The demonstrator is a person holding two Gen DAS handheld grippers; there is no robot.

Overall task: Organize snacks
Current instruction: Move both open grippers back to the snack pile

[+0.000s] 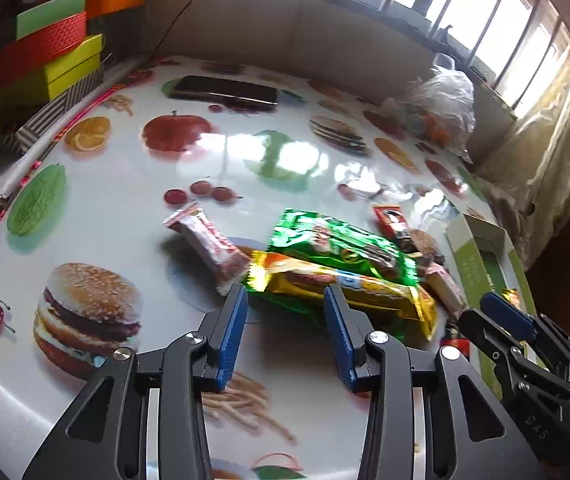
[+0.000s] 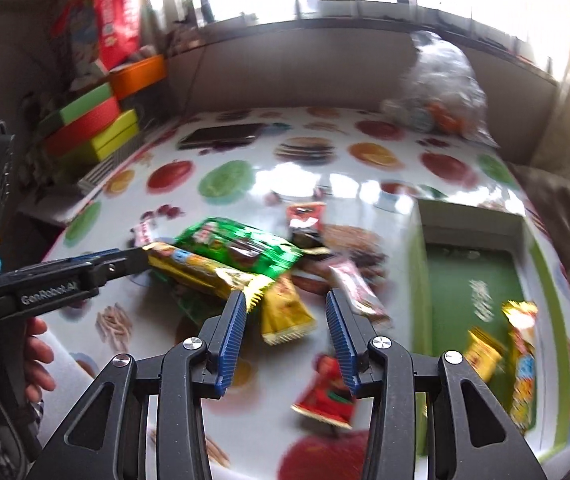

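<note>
A pile of snack packs lies mid-table on the food-print cloth (image 1: pixel 85 208): a long yellow pack (image 1: pixel 349 284), a green pack (image 1: pixel 341 244) and a red-white bar (image 1: pixel 209 244). My left gripper (image 1: pixel 285 296) is open, its tips straddling the near end of the long yellow pack (image 2: pixel 201 276) without pressing it. My right gripper (image 2: pixel 285 300) is open above a small yellow pack (image 2: pixel 285 312) that lies flat between its fingers. A green box (image 2: pixel 473 280) at the right holds two yellow packs (image 2: pixel 483 354). In the left wrist view the right gripper (image 1: pixel 501 308) shows beside the box (image 1: pixel 481 256).
A dark phone (image 1: pixel 225 92) lies at the far side of the table. A clear plastic bag (image 2: pixel 441 80) sits at the back right. Stacked coloured boxes (image 1: pixel 45 56) stand off the table's left edge. Loose packs include a red one (image 2: pixel 325 400) and a pink bar (image 2: pixel 359 288).
</note>
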